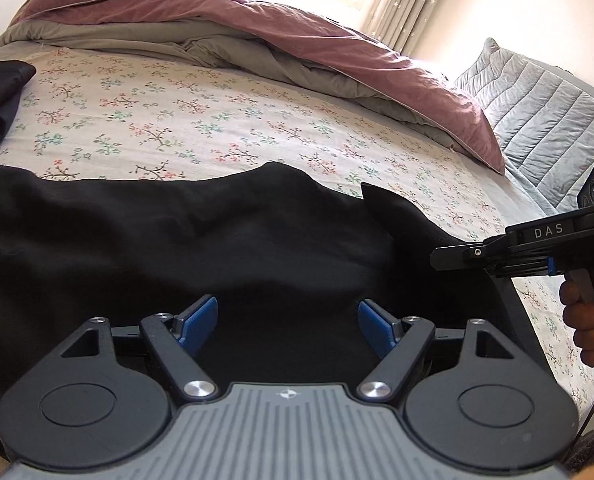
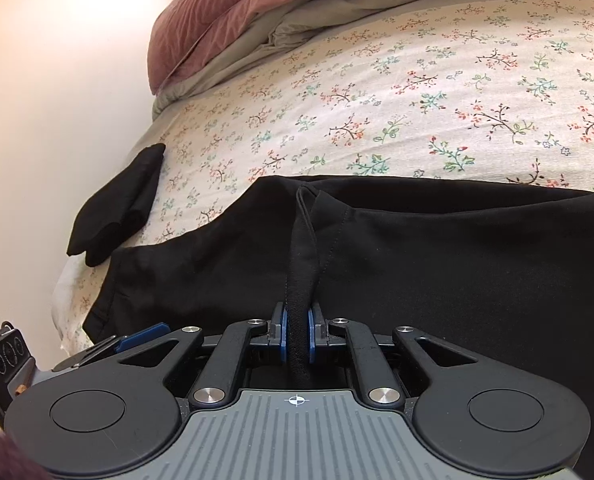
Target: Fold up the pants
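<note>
**One edge pinched, the other hand free over the pants**

The black pants (image 1: 185,240) are lying across the near part of the floral bedsheet (image 1: 169,120), spread left to right. The right gripper (image 2: 296,336) is clamping a raised, bunched fold of the pants' edge between its blue pads (image 2: 283,336). The left gripper (image 1: 287,326) is hovering over the cloth with its fingers spread wide and nothing between them. This looks like an early fold, one edge lifted and the other not yet taken. The next move is probably calling for the left gripper to be closing on a matching edge, so both hands carry the cloth over evenly.

The pants are running out of view at the near side, so waistband and hems are hard to tell apart. A second dark cloth (image 2: 117,208) is lying at the sheet's left edge; what it is cannot be told.
</note>
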`<state>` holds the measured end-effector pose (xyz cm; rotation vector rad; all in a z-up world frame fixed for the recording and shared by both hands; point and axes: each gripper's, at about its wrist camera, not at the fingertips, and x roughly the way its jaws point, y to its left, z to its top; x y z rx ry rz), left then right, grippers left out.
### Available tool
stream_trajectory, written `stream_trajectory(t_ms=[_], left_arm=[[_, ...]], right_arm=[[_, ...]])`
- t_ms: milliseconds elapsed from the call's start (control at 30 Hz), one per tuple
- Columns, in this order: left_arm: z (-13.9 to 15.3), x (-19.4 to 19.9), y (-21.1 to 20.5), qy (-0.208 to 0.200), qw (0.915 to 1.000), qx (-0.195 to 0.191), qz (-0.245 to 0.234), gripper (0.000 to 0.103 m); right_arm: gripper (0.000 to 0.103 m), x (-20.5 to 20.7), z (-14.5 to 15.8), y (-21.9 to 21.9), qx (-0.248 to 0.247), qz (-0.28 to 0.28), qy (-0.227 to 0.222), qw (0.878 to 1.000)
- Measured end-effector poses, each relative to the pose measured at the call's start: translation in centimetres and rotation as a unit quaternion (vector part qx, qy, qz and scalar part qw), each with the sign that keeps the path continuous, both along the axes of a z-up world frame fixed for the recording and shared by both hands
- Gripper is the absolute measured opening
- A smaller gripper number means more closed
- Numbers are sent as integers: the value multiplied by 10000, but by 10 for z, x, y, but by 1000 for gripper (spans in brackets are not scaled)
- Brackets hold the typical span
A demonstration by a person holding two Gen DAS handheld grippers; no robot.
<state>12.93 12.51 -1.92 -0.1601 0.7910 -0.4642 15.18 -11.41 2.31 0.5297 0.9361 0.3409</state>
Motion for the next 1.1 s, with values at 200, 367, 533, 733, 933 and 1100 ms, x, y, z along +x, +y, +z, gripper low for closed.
stream_trajectory(t_ms=[200, 367, 533, 733, 933, 1100], left_arm=[[2, -7, 36, -6, 9989, 153, 441, 88], [3, -9, 73, 35, 9962, 145, 853, 88], [6, -17, 105, -6, 9925, 119, 1214, 88], [9, -27, 137, -27, 9876, 125, 1564, 88], [16, -43, 170, -91, 9830, -146, 1826, 88], [18, -48, 197, -134, 9794, -670, 1898, 88]], right_arm=[[10, 16, 10, 48, 16, 206, 11, 9998], [10, 32, 17, 99, 75, 493, -16, 9988], [10, 46, 21, 152, 18, 792, -12, 9969], [10, 62, 19, 206, 65, 1006, 72, 9949], [10, 79, 20, 249, 127, 1031, 131, 9945], [10, 95, 19, 289, 168, 1058, 158, 9941]])
